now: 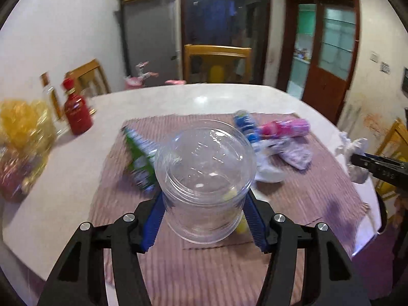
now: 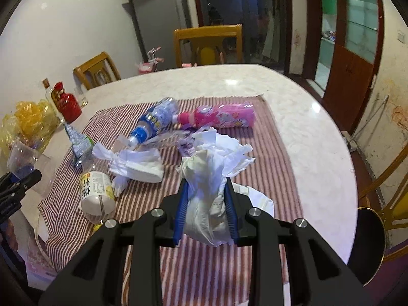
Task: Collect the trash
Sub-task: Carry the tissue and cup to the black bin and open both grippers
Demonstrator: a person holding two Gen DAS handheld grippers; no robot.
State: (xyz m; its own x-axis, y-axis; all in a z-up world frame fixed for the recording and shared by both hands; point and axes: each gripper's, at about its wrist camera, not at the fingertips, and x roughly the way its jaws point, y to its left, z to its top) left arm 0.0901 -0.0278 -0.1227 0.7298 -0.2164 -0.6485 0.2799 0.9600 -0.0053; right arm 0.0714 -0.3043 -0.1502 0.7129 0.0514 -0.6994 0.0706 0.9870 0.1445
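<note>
My left gripper (image 1: 204, 201) is shut on a clear plastic cup (image 1: 204, 173), held above the striped mat (image 1: 178, 267); it also shows at the left edge of the right wrist view (image 2: 23, 176). My right gripper (image 2: 207, 191) is shut on a wad of crumpled white tissue (image 2: 214, 176); it also shows at the right edge of the left wrist view (image 1: 377, 165). On the mat lie a crushed blue-capped bottle (image 2: 155, 122), a pink bottle (image 2: 224, 117), a green wrapper (image 1: 140, 158), a white paper cup (image 2: 98, 193) and a white plastic bag (image 2: 135, 163).
The white marble table (image 2: 306, 132) carries a red bottle (image 2: 67, 105), a clear glass bottle (image 1: 49, 94) and a yellow bag (image 2: 33, 119) at its left. Wooden chairs (image 2: 207, 46) stand at the far side. A black round stool (image 2: 369, 242) sits at the right.
</note>
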